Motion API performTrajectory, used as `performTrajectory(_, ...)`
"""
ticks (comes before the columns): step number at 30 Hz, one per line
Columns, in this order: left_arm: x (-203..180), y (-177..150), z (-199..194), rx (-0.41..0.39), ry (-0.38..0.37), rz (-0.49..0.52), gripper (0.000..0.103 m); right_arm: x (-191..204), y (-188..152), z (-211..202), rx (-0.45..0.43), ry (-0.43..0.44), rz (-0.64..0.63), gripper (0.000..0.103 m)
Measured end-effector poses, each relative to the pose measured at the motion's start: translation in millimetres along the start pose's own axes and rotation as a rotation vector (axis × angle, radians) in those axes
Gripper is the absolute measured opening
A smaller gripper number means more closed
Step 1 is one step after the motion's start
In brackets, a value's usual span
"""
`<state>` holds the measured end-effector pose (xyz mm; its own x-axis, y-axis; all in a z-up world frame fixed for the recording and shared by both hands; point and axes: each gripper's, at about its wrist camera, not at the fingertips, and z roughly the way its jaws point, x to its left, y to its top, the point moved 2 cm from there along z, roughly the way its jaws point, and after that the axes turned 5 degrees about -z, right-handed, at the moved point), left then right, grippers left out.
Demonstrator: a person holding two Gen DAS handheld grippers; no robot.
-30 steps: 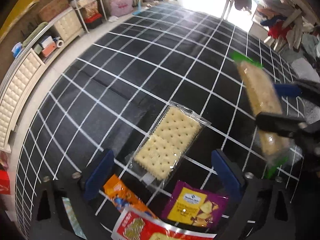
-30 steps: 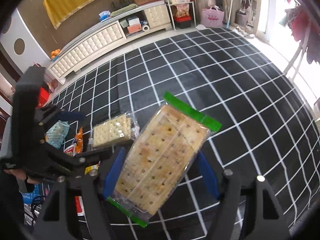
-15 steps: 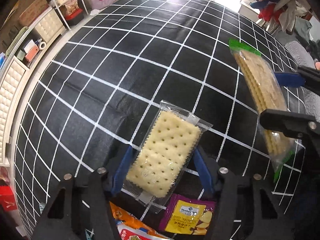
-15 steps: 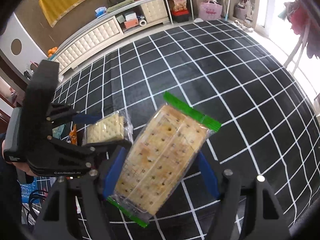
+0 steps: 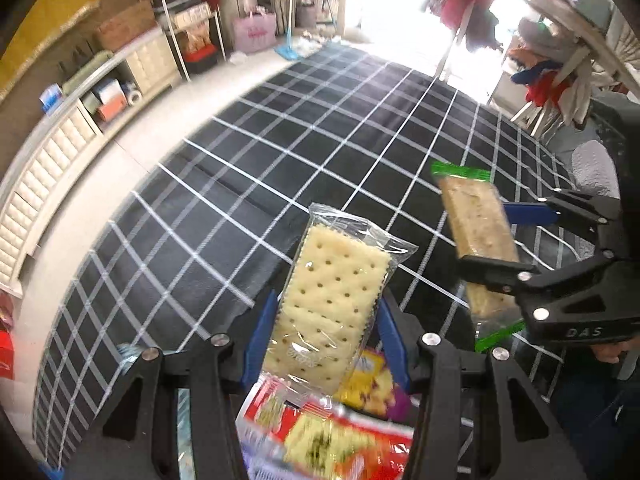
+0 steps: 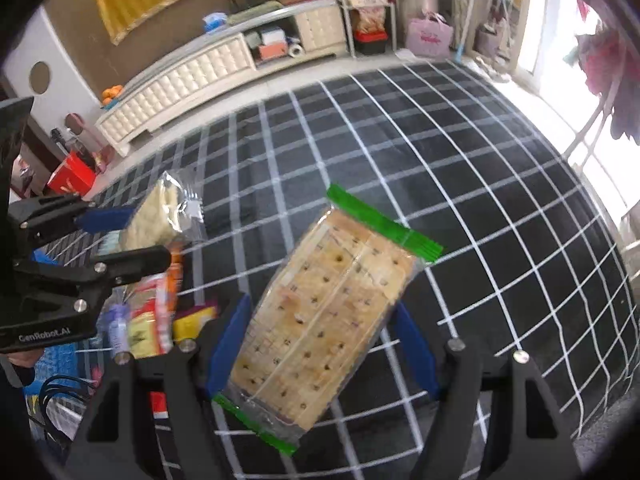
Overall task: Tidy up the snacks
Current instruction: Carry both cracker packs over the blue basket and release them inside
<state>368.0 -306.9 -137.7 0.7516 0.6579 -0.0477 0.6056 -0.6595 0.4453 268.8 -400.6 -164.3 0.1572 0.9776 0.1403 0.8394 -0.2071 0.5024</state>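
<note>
My left gripper (image 5: pixel 326 340) is shut on a clear pack of pale crackers (image 5: pixel 332 300), held up off the black checked cloth (image 5: pixel 240 200). My right gripper (image 6: pixel 320 344) is shut on a larger cracker pack with green ends (image 6: pixel 324 312), also in the air. Each view shows the other tool: the right gripper (image 5: pixel 508 236) with its green-ended pack (image 5: pixel 476 232) at the right of the left wrist view, and the left gripper (image 6: pixel 116 236) with the pale pack (image 6: pixel 160 216) at the left of the right wrist view.
A red snack bag (image 5: pixel 320 440) and a purple and yellow one (image 5: pixel 372 380) lie below my left gripper, and a pile of packets (image 6: pixel 148 312) sits at the cloth's near left. A cream cabinet (image 6: pixel 208 68), shelves and a pink bag (image 6: pixel 428 36) line the far wall.
My left gripper shut on the pale cracker pack and lifted it off the cloth, tilting up. My right gripper kept hold of the green-ended pack and stayed raised.
</note>
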Motion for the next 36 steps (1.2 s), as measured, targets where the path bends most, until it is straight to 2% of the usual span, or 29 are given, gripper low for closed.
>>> performTrajectory(4,6.4,-9.0,-49.8,-0.06,0.03,-0.006,0.048,30.6,2.8,-37.5,-0.054,0.025,-0.049,0.076)
performTrajectory(8,13.3,-24.8,-107.3,-0.134,0.056,-0.029,0.048,66.0,8.3,-77.6,-0.113,0.013,-0.119,0.076)
performTrajectory(11,18.6,-41.1,-150.7,-0.186,0.082,-0.042,0.048,94.7,10.4,-110.0,-0.16,0.024,-0.173,0.076)
performTrajectory(17,38.8,-82.3,-216.0,-0.26,0.12,-0.086,0.048,153.2,7.6,-145.1,-0.216,0.068,-0.247,0.076)
performTrajectory(21,62.0,-118.7,-249.0,-0.283,0.17,-0.136,0.048,192.9,-0.8,-148.2,-0.211,0.113,-0.293,0.076)
performTrajectory(29,112.4,-191.9,-296.1,-0.293,0.262,-0.256,0.048,278.9,-10.8,-127.8,-0.157,0.225,-0.381,0.076)
performTrajectory(36,152.9,-237.5,-307.0,-0.273,0.311,-0.365,0.048,325.1,-14.8,-102.9,-0.104,0.26,-0.446,0.075)
